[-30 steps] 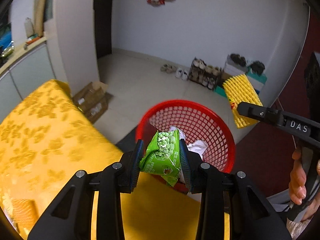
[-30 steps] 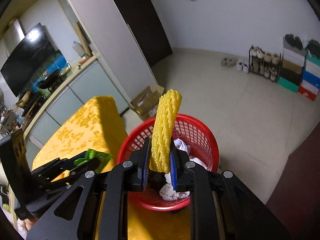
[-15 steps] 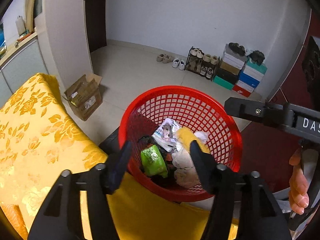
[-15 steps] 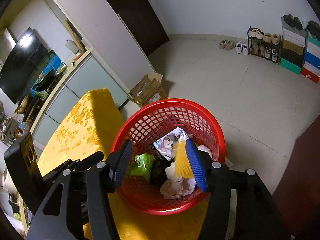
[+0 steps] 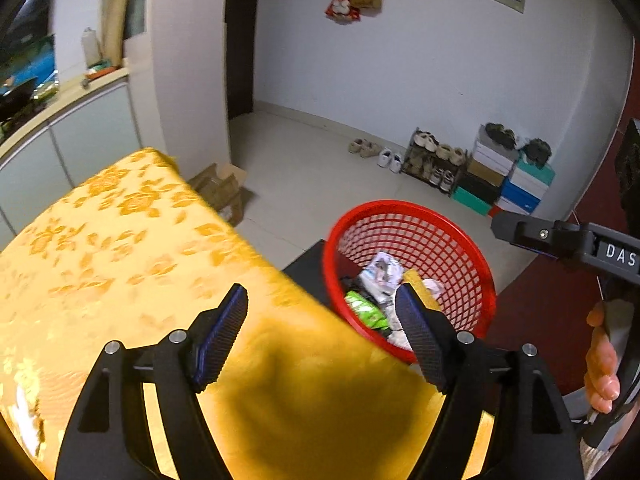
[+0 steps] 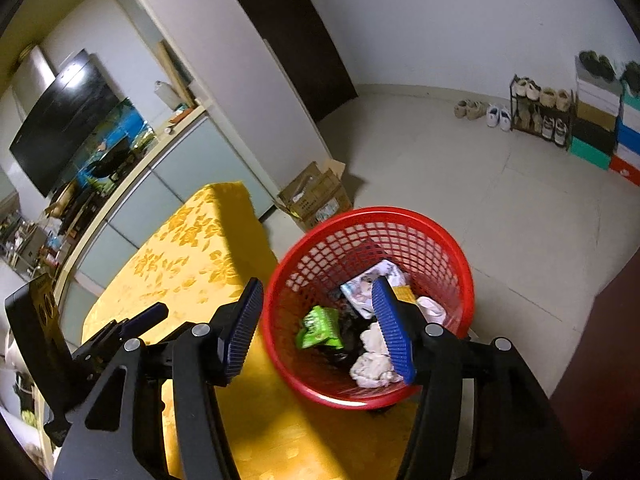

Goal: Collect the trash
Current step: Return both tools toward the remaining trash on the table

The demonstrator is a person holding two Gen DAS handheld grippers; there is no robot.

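A red mesh basket (image 5: 416, 216) (image 6: 440, 236) stands beside the edge of the yellow floral table (image 5: 120, 248) (image 6: 180, 256). In it lie a green snack packet (image 5: 366, 312) (image 6: 320, 326), a yellow foam net (image 5: 418, 280) (image 6: 404, 292), a printed wrapper (image 6: 364, 292) and crumpled white tissues (image 6: 372, 364). My left gripper (image 5: 320, 332) is open and empty above the table edge, left of the basket. My right gripper (image 6: 320, 332) is open and empty over the basket's near rim. The right gripper also shows at the right of the left wrist view (image 5: 560, 236).
A cardboard box (image 6: 316, 196) sits on the floor beyond the table. A shoe rack and stacked shoe boxes (image 5: 480, 168) line the far wall. Cabinets with a television (image 6: 72, 116) run along the left. A dark doorway (image 5: 240, 40) is at the back.
Both grippers opened and dropped the green packet and the yellow foam net into the basket. Both then pulled back toward the table, the left one swinging left.
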